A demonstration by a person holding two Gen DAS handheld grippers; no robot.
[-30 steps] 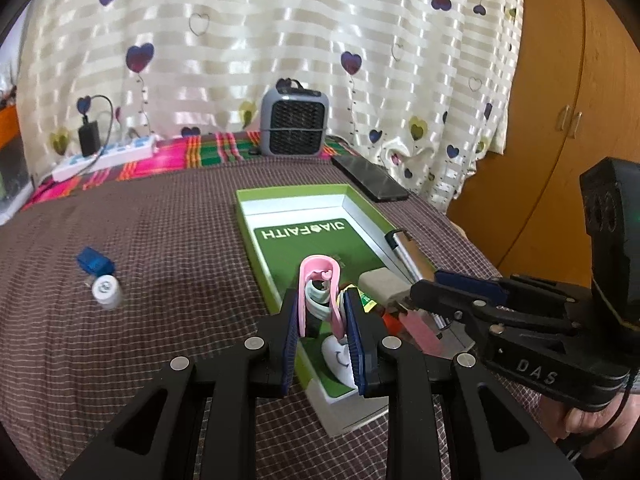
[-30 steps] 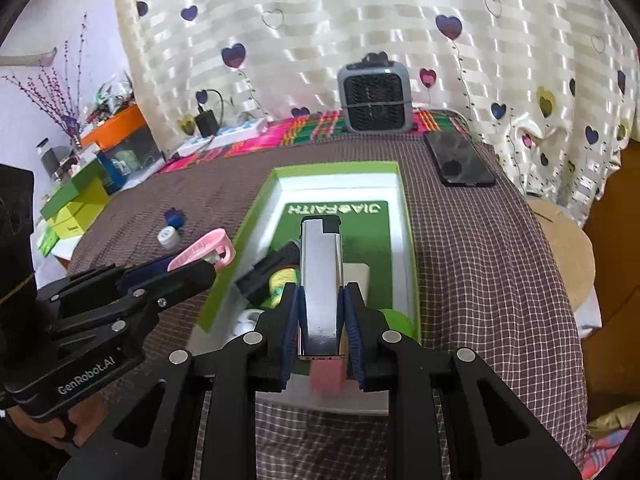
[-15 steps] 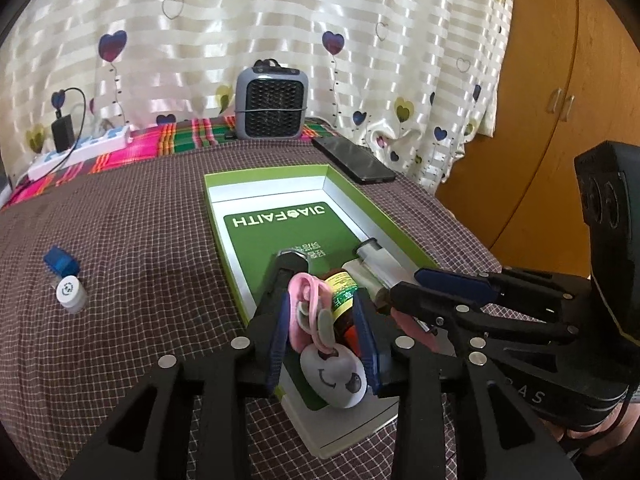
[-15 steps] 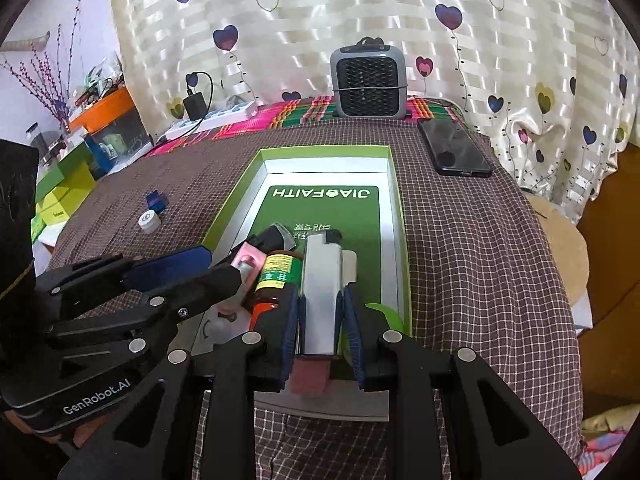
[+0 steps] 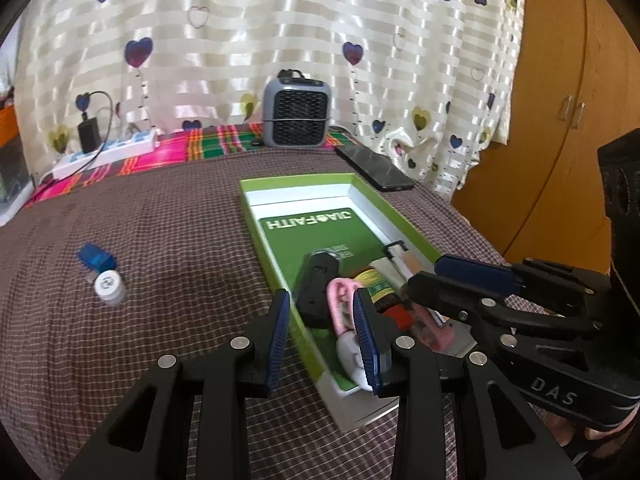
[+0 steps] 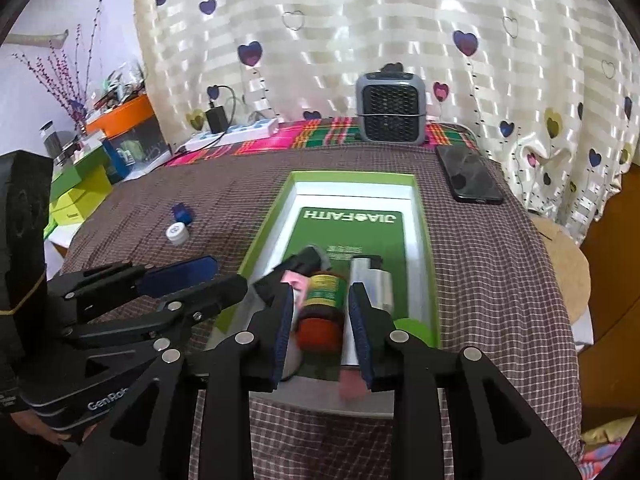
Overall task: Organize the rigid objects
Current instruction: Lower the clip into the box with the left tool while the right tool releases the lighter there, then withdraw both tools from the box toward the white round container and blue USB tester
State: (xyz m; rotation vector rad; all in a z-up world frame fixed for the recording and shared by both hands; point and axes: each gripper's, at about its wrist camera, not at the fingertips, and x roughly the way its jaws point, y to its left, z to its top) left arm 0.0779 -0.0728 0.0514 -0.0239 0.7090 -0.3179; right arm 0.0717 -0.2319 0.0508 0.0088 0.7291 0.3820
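Both claws newly released, jaws spread and empty: left gripper (image 5: 322,338) has dropped the pink plastic clip (image 5: 340,304), right gripper (image 6: 322,334) the silver metal lighter (image 6: 370,286), both now lying in the green cardboard box (image 6: 424,240); two placements judged done.

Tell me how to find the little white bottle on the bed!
Start at the green box in the middle of the checked cloth and look left, outside the box. The white bottle lies beside a small blue cap. It alone has a round white lid.
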